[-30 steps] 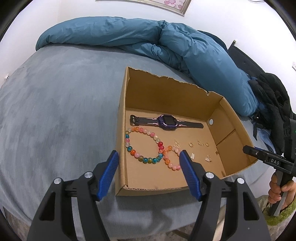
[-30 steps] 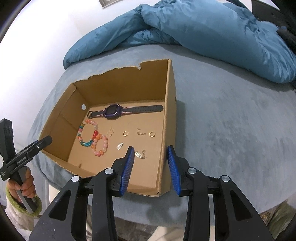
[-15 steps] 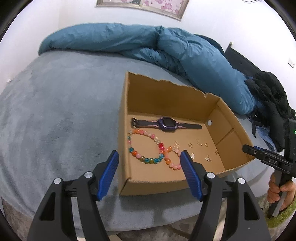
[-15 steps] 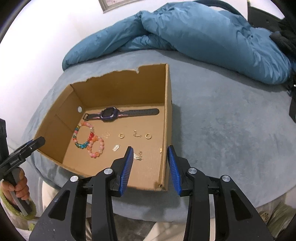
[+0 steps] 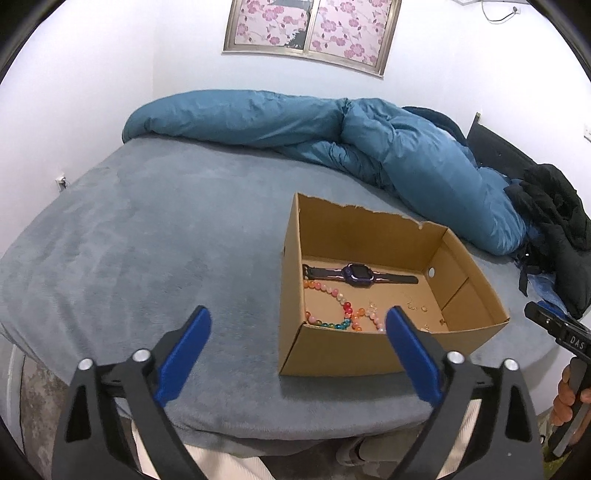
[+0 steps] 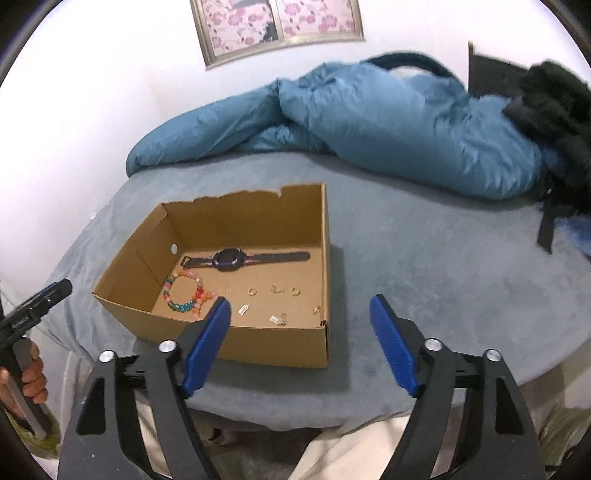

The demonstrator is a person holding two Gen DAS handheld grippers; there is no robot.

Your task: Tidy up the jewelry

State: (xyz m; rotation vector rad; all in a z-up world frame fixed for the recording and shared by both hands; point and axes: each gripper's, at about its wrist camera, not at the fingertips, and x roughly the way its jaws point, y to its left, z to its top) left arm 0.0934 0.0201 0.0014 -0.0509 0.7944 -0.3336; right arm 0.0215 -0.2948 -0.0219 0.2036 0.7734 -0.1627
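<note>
An open cardboard box (image 5: 343, 350) (image 6: 280, 347) sits near the front edge of a grey bed. Inside lie a purple watch (image 5: 356, 275) (image 6: 231, 257), two coloured bead bracelets (image 5: 332, 321) (image 6: 181, 293) and several small gold earrings and charms (image 6: 273, 295). My left gripper (image 5: 297, 325) is open and empty, held back from the box's near left side. My right gripper (image 6: 299, 312) is open and empty, in front of the box's right corner. Each gripper also shows in the other's view, the right one (image 5: 554, 325) and the left one (image 6: 35, 306).
A rumpled blue duvet (image 5: 369, 144) (image 6: 388, 122) lies along the back of the bed (image 5: 147, 240). Black clothes (image 5: 554, 214) are piled at the right. A flowered window (image 5: 310, 29) is on the white wall behind.
Both grippers have pulled back and tilted up from the box, so the wall and window show. The right gripper's fingers have opened wider. The jewelry has not moved.
</note>
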